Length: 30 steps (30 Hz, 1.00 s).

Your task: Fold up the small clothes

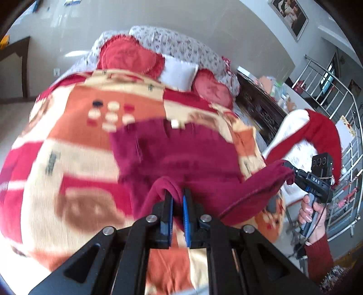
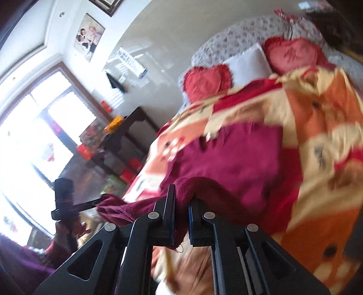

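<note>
Left gripper (image 1: 177, 197) pinching a raised fold of the dark red garment (image 1: 181, 149), cloth caught between the two black fingers (image 1: 168, 204) with blue pads. Jaws close together, only fabric between them.

Right gripper (image 2: 181, 199) likewise clamped on a bunched edge of the garment (image 2: 236, 154), jaws narrow, cloth draped over the left finger and hanging down between both.

Seen from the left wrist – right gripper (image 1: 292, 171) off to the right side, gripping a stretched corner of the same garment, held in a hand (image 1: 310, 213) with a dark red knit sleeve. Seen from the right wrist – left gripper (image 2: 99, 202) at lower left, pulling the other corner; backlit, detail poor.

Garment lifted along its near edge between the two grippers, far part lying flat on the blanket (image 1: 68, 140). Small pale tag (image 1: 175, 123) at the far edge.

Blanket patterned in orange, cream and red, spread over a bed. At the head: two red heart-shaped cushions (image 1: 129, 54), a white pillow (image 1: 179, 72) between them, floral bedding (image 1: 179, 43) behind.

Both views motion-blurred. Bright window (image 2: 34, 127) at left of the right wrist view; metal railing (image 1: 335, 95) and framed picture (image 1: 289, 15) at right of the left wrist view.
</note>
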{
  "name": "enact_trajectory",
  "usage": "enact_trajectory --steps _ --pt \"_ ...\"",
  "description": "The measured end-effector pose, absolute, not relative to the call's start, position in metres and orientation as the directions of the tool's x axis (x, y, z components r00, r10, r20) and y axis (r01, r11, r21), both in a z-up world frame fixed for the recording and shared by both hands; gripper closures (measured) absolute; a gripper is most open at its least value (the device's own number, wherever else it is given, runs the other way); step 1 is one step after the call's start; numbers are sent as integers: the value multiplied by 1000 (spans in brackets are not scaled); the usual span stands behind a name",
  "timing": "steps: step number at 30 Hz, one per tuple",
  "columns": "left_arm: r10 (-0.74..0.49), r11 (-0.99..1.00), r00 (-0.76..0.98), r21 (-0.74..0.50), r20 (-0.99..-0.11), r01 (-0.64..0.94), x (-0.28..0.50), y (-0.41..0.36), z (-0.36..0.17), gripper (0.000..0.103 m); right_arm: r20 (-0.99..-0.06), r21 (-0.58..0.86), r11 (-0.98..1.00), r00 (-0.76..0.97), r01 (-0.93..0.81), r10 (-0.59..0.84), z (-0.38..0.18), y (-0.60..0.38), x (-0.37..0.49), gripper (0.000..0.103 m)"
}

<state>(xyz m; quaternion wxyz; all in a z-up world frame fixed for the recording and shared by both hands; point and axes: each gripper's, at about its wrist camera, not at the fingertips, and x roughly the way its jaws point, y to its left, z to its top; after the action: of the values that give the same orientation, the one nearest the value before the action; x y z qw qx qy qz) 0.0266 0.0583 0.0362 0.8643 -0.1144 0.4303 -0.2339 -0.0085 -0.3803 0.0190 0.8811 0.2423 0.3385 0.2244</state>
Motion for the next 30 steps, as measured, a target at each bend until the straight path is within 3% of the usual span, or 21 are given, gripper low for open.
enact_trajectory --steps 8,14,17,20,21,22,23,24,26,30 --pt "-374 926 533 -337 -759 169 169 36 -16 95 -598 553 831 663 -65 450 -17 -385 117 103" --pt "-331 942 487 -318 -808 111 230 31 -65 95 -672 557 828 623 67 402 -62 -393 186 103" --pt "-359 929 437 -358 -825 87 240 37 -73 89 -694 548 830 610 102 383 -72 -399 198 93" --pt "-394 917 438 -373 -808 138 231 40 -62 73 -671 534 839 657 107 344 -65 -403 182 85" --pt "-395 917 449 -369 -801 149 226 40 -57 56 -661 518 848 680 109 317 -59 -406 171 85" --pt "-382 923 471 -355 -795 149 222 41 -51 29 -654 517 849 691 110 309 -57 -408 168 85" --pt "-356 932 524 -337 -774 136 216 45 -45 23 -644 519 849 700 101 310 -53 -408 161 85" --pt "-353 931 557 -340 -752 131 212 46 -41 17 -631 521 851 703 71 328 -49 -405 156 85" --pt "-369 924 565 -354 -737 142 213 46 -39 17 -634 484 875 687 -5 355 -44 -389 154 87" --pt "-300 951 523 -296 -798 94 227 34 -59 18 -685 364 929 655 -72 319 -49 -349 178 88"
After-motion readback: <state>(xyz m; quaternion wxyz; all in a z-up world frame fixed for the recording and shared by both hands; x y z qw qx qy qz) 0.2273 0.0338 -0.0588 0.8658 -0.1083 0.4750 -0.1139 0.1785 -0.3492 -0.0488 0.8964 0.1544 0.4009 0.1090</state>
